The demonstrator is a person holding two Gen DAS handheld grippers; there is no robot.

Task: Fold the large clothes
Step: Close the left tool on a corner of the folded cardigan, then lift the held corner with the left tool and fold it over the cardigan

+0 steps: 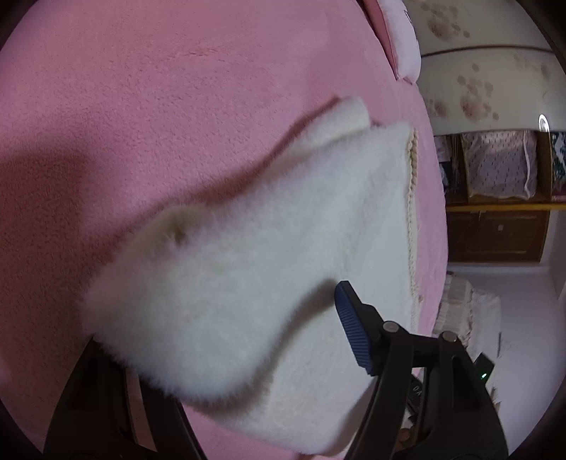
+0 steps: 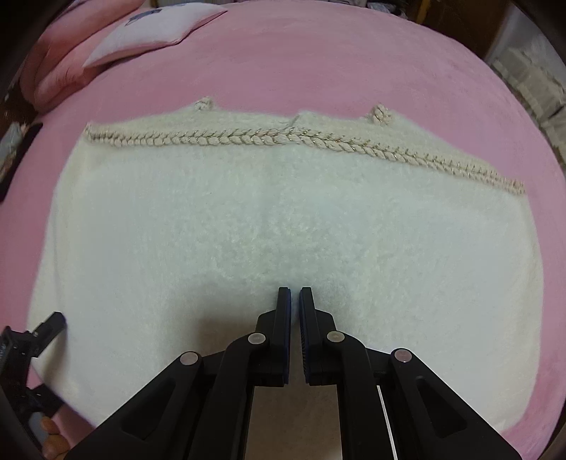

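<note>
The right hand-held gripper (image 2: 295,295) is pointing steeply down at the middle of a fluffy white knitted garment (image 2: 247,230), its two black fingers drawn together with only a thin slit between the blue pads; whether any pile is being pinched there is hard to judge. The left hand-held gripper (image 1: 247,339) is standing open: one blue ribbed pad (image 1: 352,329) is showing clearly, while the other finger is lying hidden under a raised, furry flap of the garment (image 1: 198,297), which is drooping between the jaws without being pressed. In the right wrist view that left hand-held gripper (image 2: 53,323) is poking in at the garment's left edge, cut off by the frame, with a bare finger or two (image 2: 51,433) of the person's hand peeking below it.

The garment is lying spread on a pink fleece-covered bed (image 2: 318,63), its long axis running side to side across the right wrist view. A braided cream trim with metallic thread (image 2: 269,138) is running along its far edge, with two knotted cord ends (image 2: 379,114) sticking out beyond. A pale lilac pillow (image 2: 155,28) is resting at the far left corner of the bed. Past the bed's edge, a dark wooden cabinet (image 1: 495,230) is appearing blurred and distorted.
</note>
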